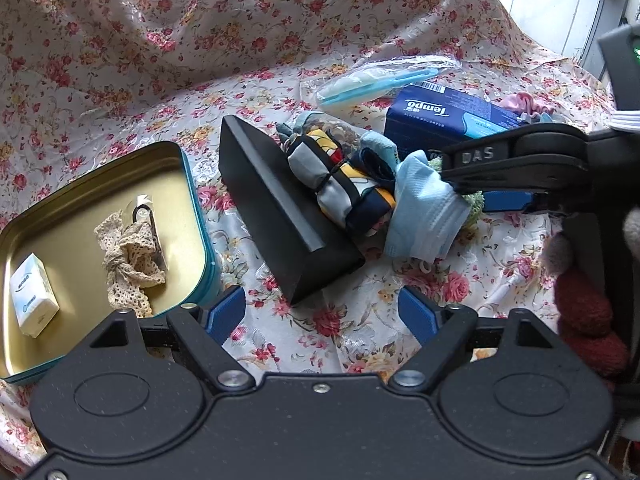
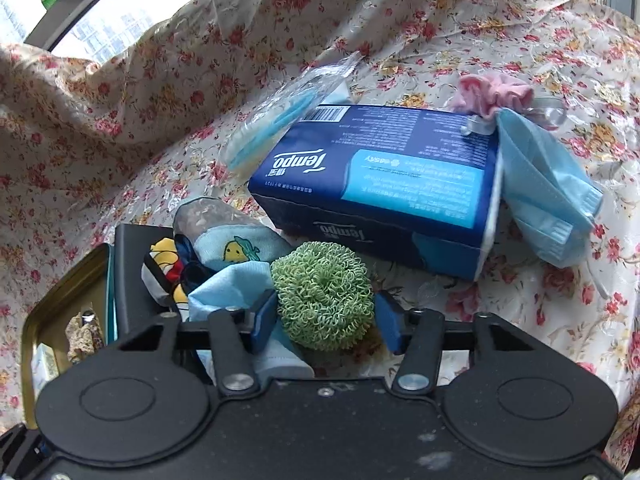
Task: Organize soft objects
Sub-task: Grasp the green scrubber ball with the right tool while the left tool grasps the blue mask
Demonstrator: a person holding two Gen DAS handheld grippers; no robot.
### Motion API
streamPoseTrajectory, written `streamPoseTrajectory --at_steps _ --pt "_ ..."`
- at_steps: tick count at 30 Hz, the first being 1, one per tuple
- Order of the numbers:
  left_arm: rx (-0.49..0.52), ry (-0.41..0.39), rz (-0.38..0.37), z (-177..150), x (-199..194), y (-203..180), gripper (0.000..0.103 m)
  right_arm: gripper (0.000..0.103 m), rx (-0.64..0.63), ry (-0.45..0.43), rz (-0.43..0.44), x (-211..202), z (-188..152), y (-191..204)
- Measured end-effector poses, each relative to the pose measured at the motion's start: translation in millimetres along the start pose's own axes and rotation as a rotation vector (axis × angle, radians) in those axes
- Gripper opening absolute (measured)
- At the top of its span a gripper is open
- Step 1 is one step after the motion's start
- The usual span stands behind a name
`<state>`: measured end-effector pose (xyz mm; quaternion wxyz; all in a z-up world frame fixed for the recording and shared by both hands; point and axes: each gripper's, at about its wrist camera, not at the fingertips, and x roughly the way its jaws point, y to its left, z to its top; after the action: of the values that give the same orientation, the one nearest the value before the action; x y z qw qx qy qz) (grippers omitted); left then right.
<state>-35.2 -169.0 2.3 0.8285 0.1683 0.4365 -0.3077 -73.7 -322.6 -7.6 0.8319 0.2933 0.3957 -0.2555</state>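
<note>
Green scrubber (image 2: 323,297) sits low-centre in the right wrist view, between the right gripper's (image 2: 326,316) open fingers, not yet pinched. Left gripper (image 1: 322,314) hangs open, empty. Closing could snag the neighbouring blue mask (image 2: 230,284).

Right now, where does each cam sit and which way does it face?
Left wrist: on the left gripper, facing the black box, teal-rimmed gold tin; own blue fingers, right gripper show.
Right wrist: on the right gripper, open around the green coil scrubber.
Shared: blue Tempo tissue pack, box, tin.
</note>
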Motion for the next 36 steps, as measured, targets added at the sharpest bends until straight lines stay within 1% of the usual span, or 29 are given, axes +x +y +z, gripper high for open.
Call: streamPoseTrajectory --at_steps 2,7,13,16,19,22,24,26,31,33,35,36 --pt "0.008 -0.004 -0.007 1.0 -0.1 -2.4 0.081 0.051 0.022 0.0 0.007 -5.7 -0.8 -7.0" --pt "0.039 -0.02 -0.034 3.8 0.5 -11.8 0.081 0.051 0.088 -0.031 -0.012 -26.8 -7.1 -31.1" --pt "0.099 -0.044 -0.06 8.5 6.4 -31.8 0.081 0.052 0.136 -0.05 -0.082 -39.2 -15.9 -60.4" --pt "0.142 -0.054 -0.067 11.1 11.4 -43.6 0.081 0.052 0.153 -0.049 -0.067 -41.6 -20.0 -71.7" --pt "0.209 -0.065 -0.078 11.4 16.5 -54.3 0.081 0.052 0.144 -0.056 -0.069 -42.0 -21.0 -69.8" --pt "0.275 -0.077 -0.084 10.4 21.8 -64.3 0.081 0.052 0.123 -0.064 -0.042 -48.6 -23.4 -67.8" --pt "0.316 -0.087 -0.087 10.7 26.0 -71.6 0.081 0.052 0.116 -0.072 -0.039 -53.5 -23.6 -66.8" --pt "0.351 -0.094 -0.095 11.8 31.4 -78.6 0.081 0.052 0.098 -0.087 -0.057 -58.5 -23.8 -65.3" --pt "0.397 -0.07 -0.126 16.1 50.0 -92.5 0.081 0.052 0.044 -0.095 -0.143 -54.2 -24.7 -65.8" --pt "0.42 -0.06 -0.125 16.9 58.0 -98.3 0.081 0.055 0.048 -0.085 -0.143 -50.3 -24.5 -69.4" --pt "0.441 -0.057 -0.117 17.2 64.4 -103.1 0.081 0.055 0.048 -0.088 -0.144 -48.8 -23.8 -71.7" --pt "0.447 -0.057 -0.117 16.9 66.3 -104.7 0.081 0.058 0.044 -0.092 -0.146 -48.1 -23.3 -72.1"
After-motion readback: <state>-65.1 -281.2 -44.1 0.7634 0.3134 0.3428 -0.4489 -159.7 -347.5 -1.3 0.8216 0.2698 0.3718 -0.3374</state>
